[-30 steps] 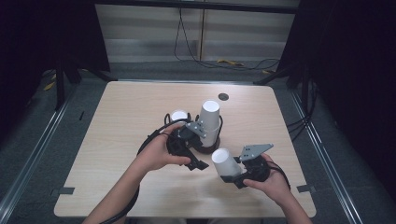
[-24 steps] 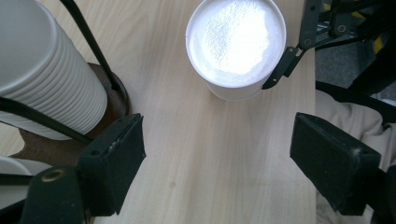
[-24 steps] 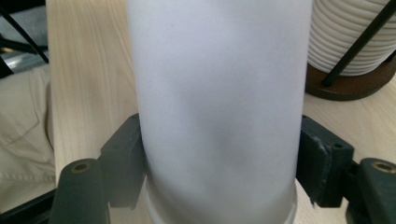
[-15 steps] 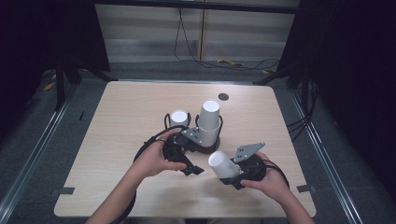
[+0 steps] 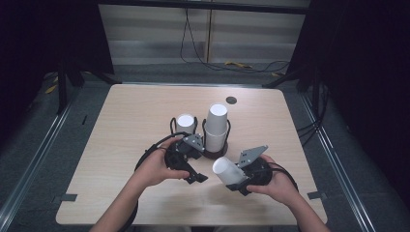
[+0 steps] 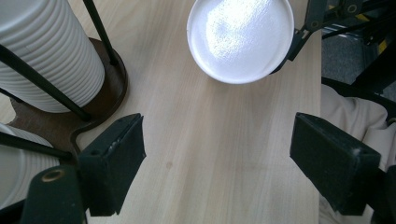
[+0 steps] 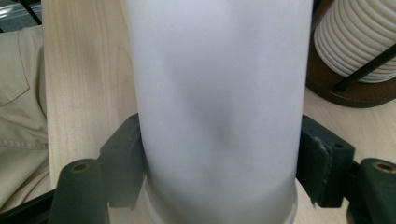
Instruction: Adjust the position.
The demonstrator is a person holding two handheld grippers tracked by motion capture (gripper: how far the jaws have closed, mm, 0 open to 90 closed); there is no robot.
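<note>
While the right gripper (image 5: 231, 180) clamped a white cup (image 5: 227, 170), pale wooden table (image 5: 130, 111), dark room beyond; cup rack (image 5: 208, 137) at twelve o'clock, left gripper (image 5: 193, 169) jaws apart, empty.

Left gripper (image 5: 196, 178) and right gripper (image 5: 241, 186) — black bodies, grey three-cornered plates, looping black cables; bare forearms.

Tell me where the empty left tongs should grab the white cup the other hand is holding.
Probably the cup's closed end, which points toward the left tongs. Come at it end-on, jaws straddling the round wall, since the right tongs already clamp the rim end.
</note>
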